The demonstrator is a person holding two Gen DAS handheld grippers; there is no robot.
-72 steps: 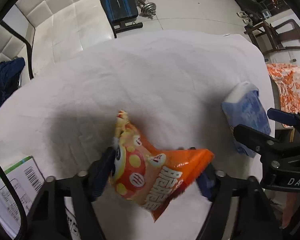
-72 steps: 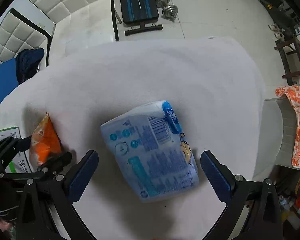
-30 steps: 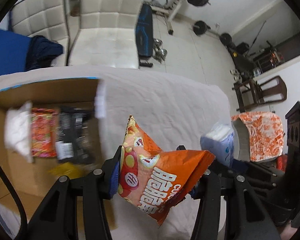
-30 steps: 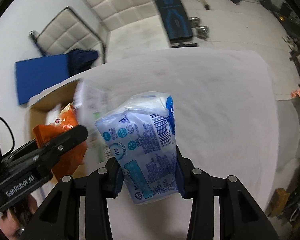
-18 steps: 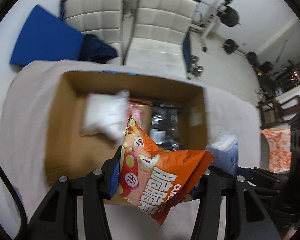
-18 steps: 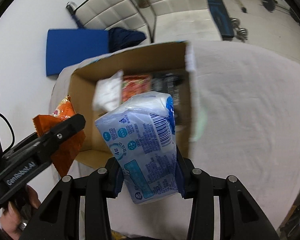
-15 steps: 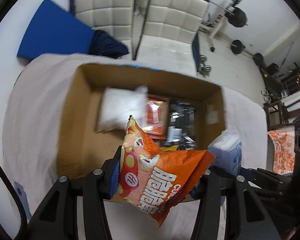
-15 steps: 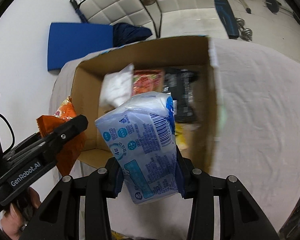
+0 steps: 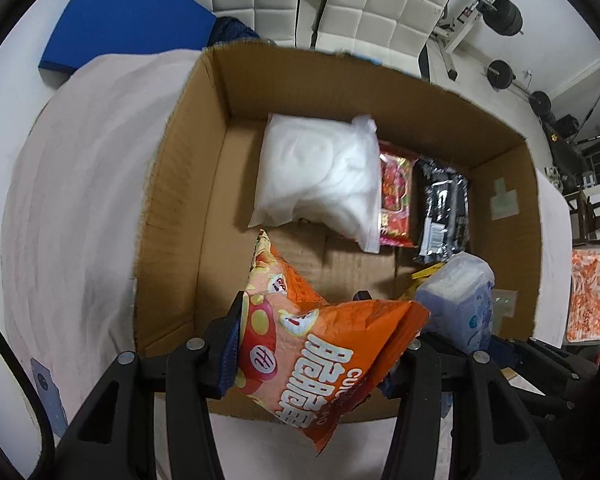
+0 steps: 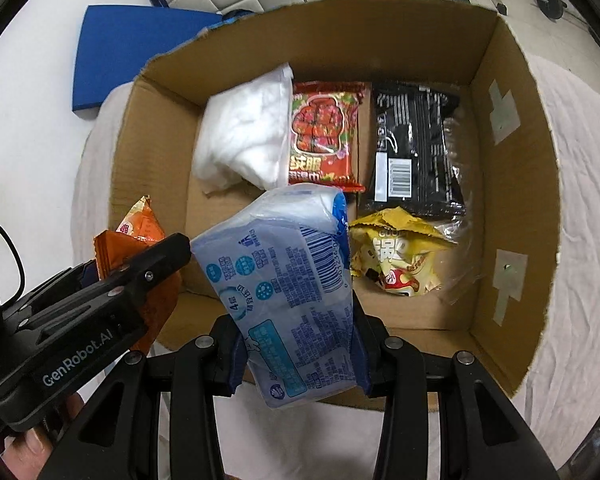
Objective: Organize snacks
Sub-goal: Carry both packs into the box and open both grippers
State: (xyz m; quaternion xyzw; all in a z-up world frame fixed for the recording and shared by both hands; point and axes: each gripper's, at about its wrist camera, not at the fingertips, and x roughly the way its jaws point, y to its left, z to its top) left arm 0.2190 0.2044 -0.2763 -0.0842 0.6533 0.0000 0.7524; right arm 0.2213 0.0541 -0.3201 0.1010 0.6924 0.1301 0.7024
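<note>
My left gripper [image 9: 314, 344] is shut on an orange snack bag [image 9: 320, 344], held above the near side of an open cardboard box [image 9: 172, 184]. My right gripper [image 10: 298, 354] is shut on a pale blue printed pack [image 10: 288, 284], also over the box [image 10: 512, 184]. In the right wrist view the orange bag [image 10: 140, 232] and the left gripper's black body [image 10: 80, 312] show at the left. The blue pack [image 9: 460, 304] appears at the right of the left wrist view. Inside the box lie a white pouch [image 9: 320, 176], a red packet [image 10: 324, 136], a black packet [image 10: 416, 152] and a yellow bag [image 10: 396, 252].
The box stands on a table covered with a white cloth [image 9: 72, 184]. Behind it are white padded chairs [image 9: 372, 4], a blue mat [image 9: 124, 12] and gym weights [image 9: 504, 12]. An orange patterned cloth [image 9: 588, 292] lies at the far right. A person's hand [image 10: 24, 452] shows at the lower left.
Both grippers have carried their bags from the bare cloth to over the box and sunk toward it. The box now fills both views. Both grips are unchanged.
</note>
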